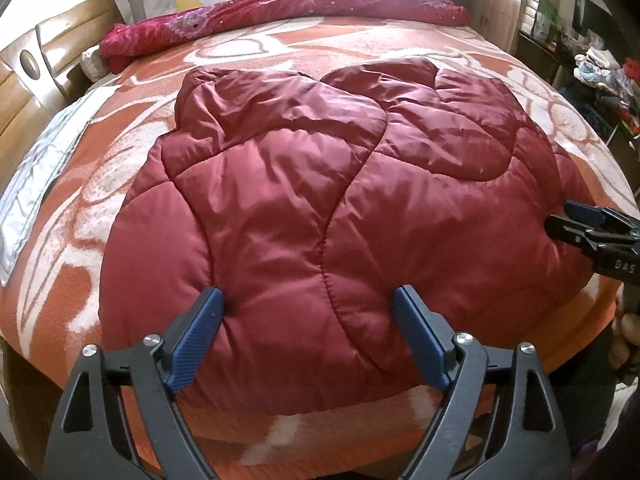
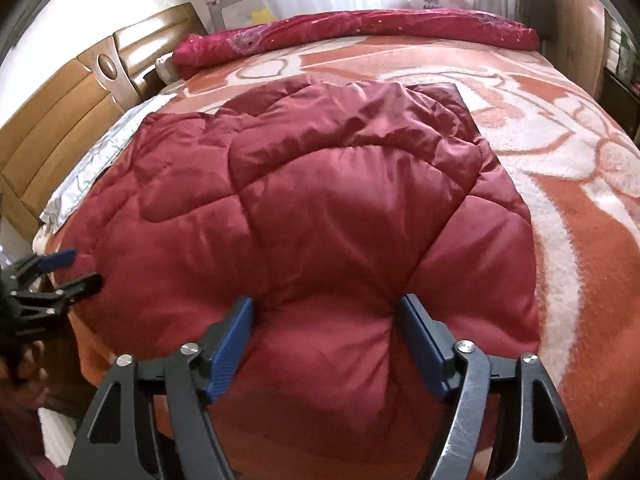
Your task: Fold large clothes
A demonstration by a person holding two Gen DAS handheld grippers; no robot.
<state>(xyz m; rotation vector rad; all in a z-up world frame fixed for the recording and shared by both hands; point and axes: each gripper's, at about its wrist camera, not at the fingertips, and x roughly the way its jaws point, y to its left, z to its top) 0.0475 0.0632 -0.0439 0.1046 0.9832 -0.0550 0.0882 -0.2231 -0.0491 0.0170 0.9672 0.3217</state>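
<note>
A dark red quilted jacket [image 1: 320, 168] [image 2: 340, 200] lies spread on the bed, sleeves folded in over its front. My left gripper [image 1: 306, 294] straddles the near hem on the jacket's left side, jaws wide, with puffy fabric bulging between the blue pads [image 1: 208, 320]; it is open. The right wrist view shows it [image 2: 86, 268] at the jacket's left edge, fingers apart. My right gripper [image 2: 328, 306] has the near hem's right part between its pads [image 2: 236, 336], which dent the padding into a pinched bulge. It [image 1: 558, 218] reaches the jacket's right edge in the left wrist view.
An orange and white patterned blanket [image 1: 80, 260] [image 2: 580, 240] covers the bed. A rolled crimson quilt [image 1: 280, 16] [image 2: 360, 26] lies along the far side. A wooden headboard [image 1: 24, 92] stands left, beside a silver sheet [image 1: 36, 184]. Cluttered shelves [image 1: 600, 72] stand at the right.
</note>
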